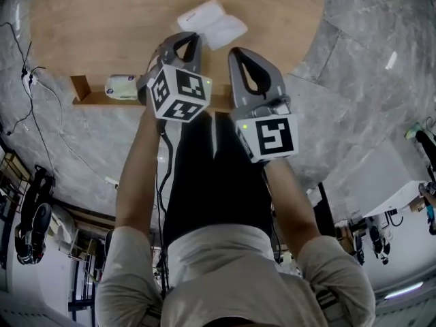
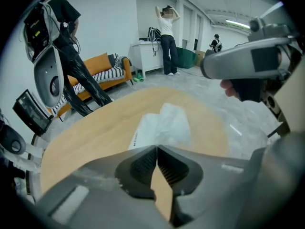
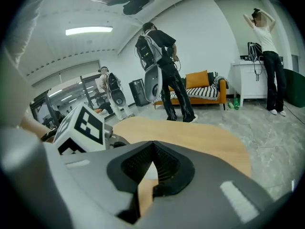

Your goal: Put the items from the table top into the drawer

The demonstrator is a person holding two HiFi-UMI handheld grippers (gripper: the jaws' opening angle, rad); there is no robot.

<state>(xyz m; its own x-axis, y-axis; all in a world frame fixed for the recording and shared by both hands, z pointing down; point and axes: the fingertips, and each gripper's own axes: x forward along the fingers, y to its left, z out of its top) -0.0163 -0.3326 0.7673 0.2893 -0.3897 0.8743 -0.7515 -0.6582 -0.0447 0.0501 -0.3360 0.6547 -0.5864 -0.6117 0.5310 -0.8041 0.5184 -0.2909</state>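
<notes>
Wooden table (image 1: 82,19) bears one white plastic packet (image 1: 211,22), just beyond left gripper (image 1: 193,38) and right gripper (image 1: 240,52). Both sets of jaws pressed together, empty. Risk: closed tips shove the likely slippery packet away from the open drawer (image 1: 83,87) instead of gripping.

The right gripper (image 3: 153,145) fills the lower frame, its ribbed jaws meeting at the tips with nothing between them, over the rounded wooden table top (image 3: 205,140). A marker cube (image 3: 82,128) sits at the left edge. Behind, a person with a backpack rig (image 3: 159,66) stands before an orange sofa (image 3: 206,87), and a second person (image 3: 267,56) stands at upper right
</notes>
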